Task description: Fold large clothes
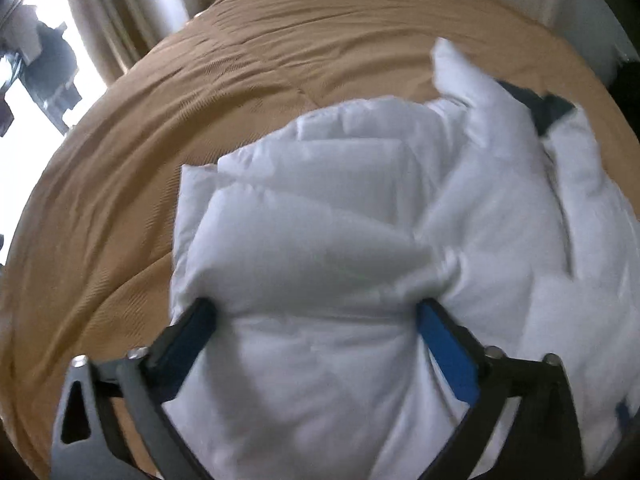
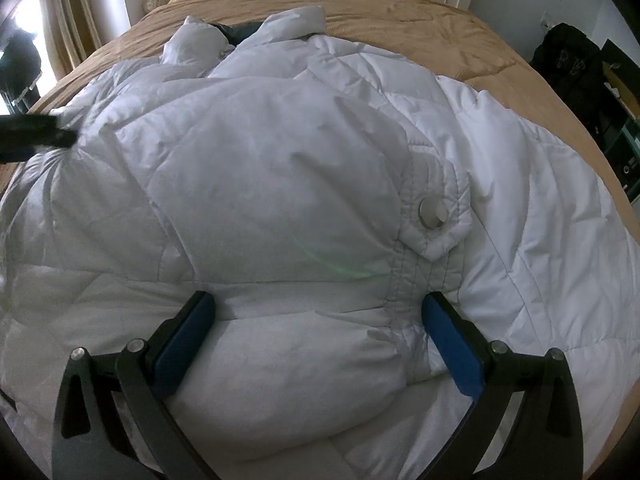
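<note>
White quilted puffer jacket (image 2: 280, 152) spread on a tan bedspread (image 2: 420, 28), long axis running from the near hem to the collar (image 2: 296, 20) at the far end, which points toward the headboard wall. A sleeve lies folded across the body, its snap-button cuff tab (image 2: 434, 212) facing up. Left gripper (image 1: 316, 308): jaws spread wide, straddling a puffed fold. Right gripper (image 2: 318, 304): jaws wide apart over the sleeve, not clamped. Dark garment (image 2: 568, 68) beside the bed bears lettering, illegible.
</note>
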A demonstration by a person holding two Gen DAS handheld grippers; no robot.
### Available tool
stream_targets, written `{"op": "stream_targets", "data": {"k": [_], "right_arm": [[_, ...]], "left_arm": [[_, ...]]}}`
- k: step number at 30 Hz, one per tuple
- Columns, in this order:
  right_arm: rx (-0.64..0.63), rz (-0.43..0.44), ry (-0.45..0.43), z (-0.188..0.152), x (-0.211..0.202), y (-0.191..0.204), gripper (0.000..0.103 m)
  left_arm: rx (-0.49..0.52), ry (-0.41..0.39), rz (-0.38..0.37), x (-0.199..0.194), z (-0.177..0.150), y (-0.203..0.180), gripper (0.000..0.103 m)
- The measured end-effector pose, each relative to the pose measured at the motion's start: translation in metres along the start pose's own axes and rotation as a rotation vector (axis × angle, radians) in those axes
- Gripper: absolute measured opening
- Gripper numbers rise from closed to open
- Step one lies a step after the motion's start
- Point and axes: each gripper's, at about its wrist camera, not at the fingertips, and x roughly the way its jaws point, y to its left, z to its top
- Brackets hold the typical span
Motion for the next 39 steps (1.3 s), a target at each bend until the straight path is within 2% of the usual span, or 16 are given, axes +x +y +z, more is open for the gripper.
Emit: {"op": "stream_targets", "data": {"k": [6, 7, 8, 10, 12, 14, 17, 19, 22, 24, 26, 27, 28, 31, 36, 39], "right_arm": [[0.000, -0.005, -0.001, 0.000, 0.000, 0.002, 0.103], [0.000, -0.005, -0.002, 0.000, 0.000, 0.001, 0.103], [0.002, -0.005, -0.003, -0.001, 0.000, 0.001, 0.103], [0.005, -0.005, -0.007, -0.001, 0.000, 0.001, 0.103], [0.005, -0.007, -0.010, -0.002, 0.000, 0.002, 0.103], [0.005, -0.007, -0.012, -0.003, 0.000, 0.002, 0.103], [0.005, -0.007, -0.016, -0.003, 0.000, 0.002, 0.103], [0.005, -0.008, -0.019, -0.004, 0.000, 0.002, 0.103], [0.005, -0.010, -0.020, -0.005, -0.001, 0.002, 0.103], [0.005, -0.012, -0.019, -0.005, -0.001, 0.002, 0.103], [0.004, -0.012, -0.018, -0.005, -0.001, 0.002, 0.103], [0.004, -0.011, -0.017, -0.005, -0.001, 0.002, 0.103], [0.003, -0.013, -0.015, -0.005, -0.001, 0.002, 0.103], [0.003, -0.015, -0.012, -0.004, -0.001, 0.002, 0.103], [0.030, 0.012, 0.046, 0.008, -0.011, -0.007, 0.103], [0.101, 0.020, -0.023, 0.011, -0.047, -0.038, 0.103]], "left_arm": [[-0.052, 0.023, -0.021, 0.014, 0.018, 0.004, 0.103], [-0.059, 0.033, -0.030, 0.011, 0.021, 0.006, 0.101], [-0.072, 0.037, -0.058, 0.002, 0.022, 0.010, 0.094], [-0.081, 0.037, -0.102, -0.015, 0.024, 0.019, 0.091], [-0.063, -0.002, -0.120, -0.046, 0.016, 0.029, 0.092], [-0.011, -0.053, -0.107, -0.076, -0.001, 0.033, 0.092], [0.053, -0.120, -0.064, -0.116, -0.038, 0.036, 0.093], [0.076, -0.142, -0.064, -0.127, -0.069, 0.035, 0.093], [0.078, -0.140, -0.073, -0.117, -0.106, 0.033, 0.094], [0.116, -0.080, -0.081, -0.090, -0.126, 0.022, 0.094], [0.159, -0.039, -0.048, -0.064, -0.137, 0.014, 0.095], [0.169, -0.069, -0.043, -0.059, -0.145, 0.013, 0.095], [0.168, -0.100, -0.042, -0.057, -0.148, 0.014, 0.098], [0.129, -0.098, -0.050, -0.053, -0.148, 0.019, 0.103], [0.123, -0.109, -0.052, -0.053, -0.148, 0.022, 0.103], [0.119, -0.113, -0.051, -0.054, -0.150, 0.021, 0.103]]}}
